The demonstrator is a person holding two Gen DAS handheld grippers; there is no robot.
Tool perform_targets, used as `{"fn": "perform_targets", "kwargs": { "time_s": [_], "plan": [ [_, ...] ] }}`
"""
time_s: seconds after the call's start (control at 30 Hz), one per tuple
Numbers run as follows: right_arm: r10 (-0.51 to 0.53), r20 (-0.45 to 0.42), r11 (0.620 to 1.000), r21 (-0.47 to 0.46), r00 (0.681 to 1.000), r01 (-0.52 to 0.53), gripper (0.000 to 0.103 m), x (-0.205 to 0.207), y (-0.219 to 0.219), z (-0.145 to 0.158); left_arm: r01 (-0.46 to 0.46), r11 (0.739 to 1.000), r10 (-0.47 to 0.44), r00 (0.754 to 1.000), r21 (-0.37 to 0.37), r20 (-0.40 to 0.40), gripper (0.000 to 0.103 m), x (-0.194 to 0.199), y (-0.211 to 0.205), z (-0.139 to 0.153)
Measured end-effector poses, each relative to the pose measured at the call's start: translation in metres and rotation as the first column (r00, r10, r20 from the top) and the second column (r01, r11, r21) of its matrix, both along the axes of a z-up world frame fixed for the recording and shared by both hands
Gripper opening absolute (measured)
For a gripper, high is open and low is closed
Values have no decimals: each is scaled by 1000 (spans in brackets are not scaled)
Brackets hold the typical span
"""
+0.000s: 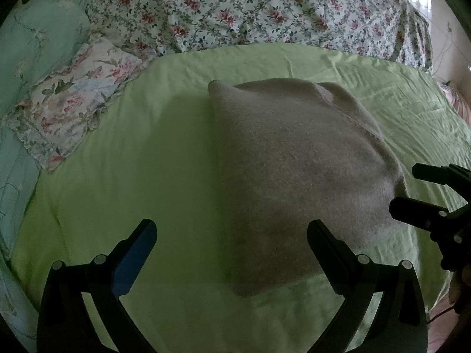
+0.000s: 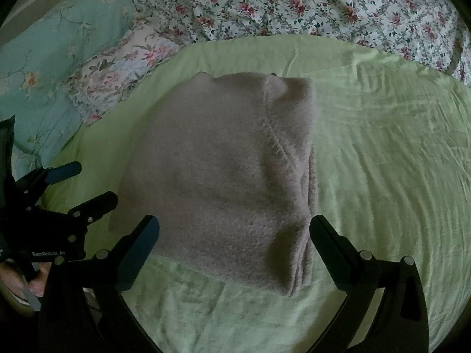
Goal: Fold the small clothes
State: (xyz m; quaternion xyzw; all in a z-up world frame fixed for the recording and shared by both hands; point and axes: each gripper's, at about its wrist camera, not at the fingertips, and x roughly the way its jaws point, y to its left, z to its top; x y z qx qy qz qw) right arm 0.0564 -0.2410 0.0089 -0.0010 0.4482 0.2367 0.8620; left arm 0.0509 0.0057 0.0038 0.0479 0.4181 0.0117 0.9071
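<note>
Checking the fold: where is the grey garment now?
The folded grey garment lies mid-frame on the green sheet, between both open grippers, right of the floral pillow.

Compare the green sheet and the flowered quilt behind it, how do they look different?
The green sheet is one plain light colour; the flowered quilt is white with pink blossoms. The sheet lies nearly flat with fine creases and carries the folded grey garment; the quilt is bunched up in folds along its far edge. Both are bedding on the same bed.

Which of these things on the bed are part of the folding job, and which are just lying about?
Part of the job:
grey folded garment
left gripper, open
right gripper, open

Just lying about:
green sheet
floral pillow
floral quilt
teal bedding
</note>
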Motion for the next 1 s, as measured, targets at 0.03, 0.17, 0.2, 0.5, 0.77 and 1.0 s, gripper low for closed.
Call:
{"fn": "perform_targets", "kwargs": {
  "time_s": [0.03, 0.17, 0.2, 0.5, 0.77, 1.0],
  "plan": [
    [-1, 0, 1000, 0, 1000, 1, 102, 0, 1, 0, 0, 1000, 0, 1000, -1, 0, 102, 0, 0, 0],
    [-2, 1, 1000, 0, 1000, 2, 102, 0, 1, 0, 1, 1000, -1, 1000, -4, -1, 102, 1, 1, 1],
    [0, 0, 1000, 0, 1000, 0, 102, 0, 0, 0, 1, 1000, -1, 1000, -3, -1, 102, 1, 1, 1],
    [-10, 4, 1000, 3, 1000, 10, 102, -1, 0, 1, 2, 1000, -2, 1000, -3, 6, 102, 1, -3, 3],
    [-8, 2, 1000, 4, 1000, 8, 102, 0, -1, 1, 4, 1000, -4, 1000, 0, 10, 102, 1, -5, 5],
    [-11, 3, 1000, 4, 1000, 11, 102, 0, 0, 2, 5, 1000, -5, 1000, 2, 9, 102, 2, -4, 5]
  ]
}}
